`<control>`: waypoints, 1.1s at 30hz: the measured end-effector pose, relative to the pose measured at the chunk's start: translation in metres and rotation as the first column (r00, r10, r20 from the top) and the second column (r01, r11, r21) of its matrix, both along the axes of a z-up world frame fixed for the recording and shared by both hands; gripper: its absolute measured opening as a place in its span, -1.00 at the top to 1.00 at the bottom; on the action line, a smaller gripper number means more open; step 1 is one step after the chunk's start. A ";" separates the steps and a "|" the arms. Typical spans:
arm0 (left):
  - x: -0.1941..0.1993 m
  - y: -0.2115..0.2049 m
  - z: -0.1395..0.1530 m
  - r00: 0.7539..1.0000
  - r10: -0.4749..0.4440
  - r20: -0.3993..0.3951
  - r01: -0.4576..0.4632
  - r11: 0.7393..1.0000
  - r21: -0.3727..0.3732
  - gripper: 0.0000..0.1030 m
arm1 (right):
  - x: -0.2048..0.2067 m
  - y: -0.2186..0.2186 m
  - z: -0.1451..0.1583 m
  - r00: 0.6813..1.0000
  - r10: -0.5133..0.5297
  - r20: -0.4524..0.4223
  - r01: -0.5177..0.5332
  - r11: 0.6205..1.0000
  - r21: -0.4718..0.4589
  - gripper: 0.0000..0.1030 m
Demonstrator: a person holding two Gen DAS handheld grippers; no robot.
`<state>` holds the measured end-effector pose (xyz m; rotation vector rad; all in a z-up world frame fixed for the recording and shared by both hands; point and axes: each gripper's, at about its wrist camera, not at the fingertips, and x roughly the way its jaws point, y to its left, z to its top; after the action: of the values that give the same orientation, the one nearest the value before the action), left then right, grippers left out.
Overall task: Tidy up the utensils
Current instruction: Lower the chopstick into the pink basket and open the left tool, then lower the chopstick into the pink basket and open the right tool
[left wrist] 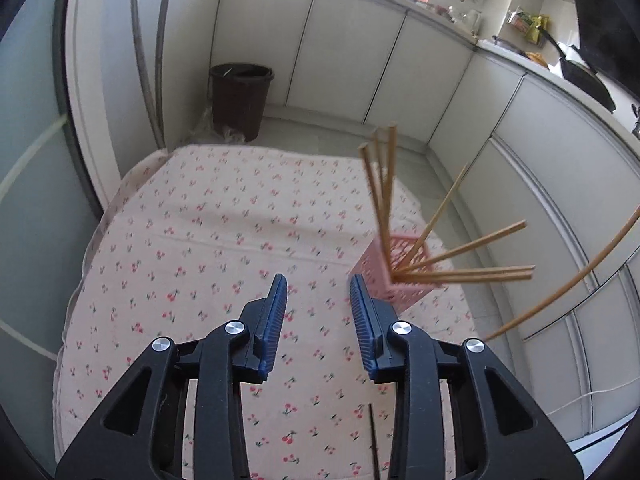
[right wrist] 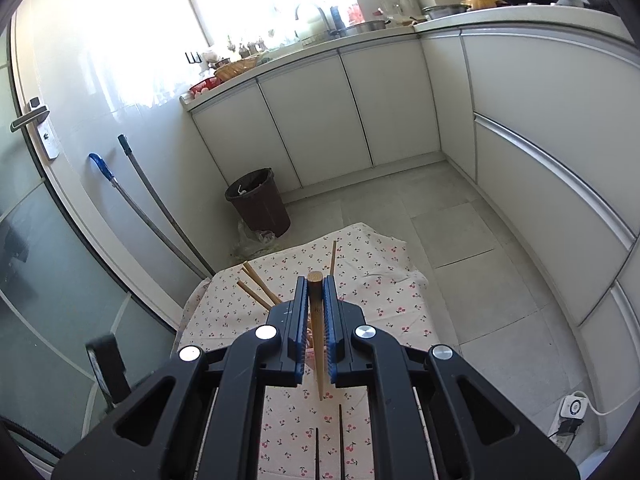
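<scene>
Clamped between your right gripper's (right wrist: 316, 312) blue pads, a single wooden chopstick (right wrist: 317, 328) stands nearly upright, its round end level with the fingertips and its tip pointing down over the cherry-print cloth (right wrist: 384, 280). Your left gripper (left wrist: 318, 304) hangs above the same cloth with its jaws spread and nothing between them. Just to its right sits the pink lattice holder (left wrist: 400, 276), already bristling with chopsticks (left wrist: 460, 248) that fan out at loose angles. By that showing, the job looks well advanced: most sticks are binned, one is in hand and not yet dropped in. At least two or three dark sticks (right wrist: 340, 440) lie flat on the cloth below your right gripper and appear to be left. From the right wrist, the holder is almost wholly hidden behind the fingers; only stick ends poke out on either side. A long stick at the left view's right edge is cut off, so its owner is unclear. Beyond stand a brown bin (right wrist: 260, 200) and white cabinets (right wrist: 320, 112).
</scene>
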<state>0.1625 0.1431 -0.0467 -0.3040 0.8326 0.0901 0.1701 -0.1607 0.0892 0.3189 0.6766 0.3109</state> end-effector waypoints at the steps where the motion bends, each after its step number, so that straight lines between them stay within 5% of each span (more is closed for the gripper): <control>1: 0.002 0.005 -0.011 0.999 0.007 -0.043 -0.007 1.000 -0.010 0.38 | 0.003 0.003 0.002 1.000 -0.003 0.005 0.003 1.000 0.000 0.85; 12: 0.005 0.021 -0.001 1.000 0.013 -0.011 -0.014 0.996 -0.093 0.38 | 0.064 0.034 0.024 0.997 -0.060 0.047 0.059 0.998 0.008 0.84; 22: 0.015 0.014 -0.002 1.000 -0.007 -0.017 0.005 0.994 -0.107 0.37 | 0.110 0.043 -0.034 0.995 -0.095 -0.026 0.096 0.995 0.024 0.78; 23: 0.015 0.015 -0.003 1.000 -0.005 -0.018 0.003 0.994 -0.107 0.37 | 0.112 0.043 -0.040 0.996 -0.088 -0.033 0.089 0.995 0.035 0.71; 25: 0.016 0.015 -0.003 1.000 -0.002 -0.021 0.000 0.995 -0.103 0.36 | 0.109 0.041 -0.050 0.996 -0.073 -0.045 0.076 0.995 0.068 0.27; 33: 0.011 0.001 -0.007 0.998 -0.046 -0.045 0.043 0.997 -0.070 0.26 | 0.050 0.035 -0.047 0.999 -0.047 0.016 0.047 0.999 -0.020 0.18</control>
<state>0.1732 0.1439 -0.0534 -0.3494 0.8891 0.0264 0.2197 -0.1257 0.0419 0.3119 0.6559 0.2613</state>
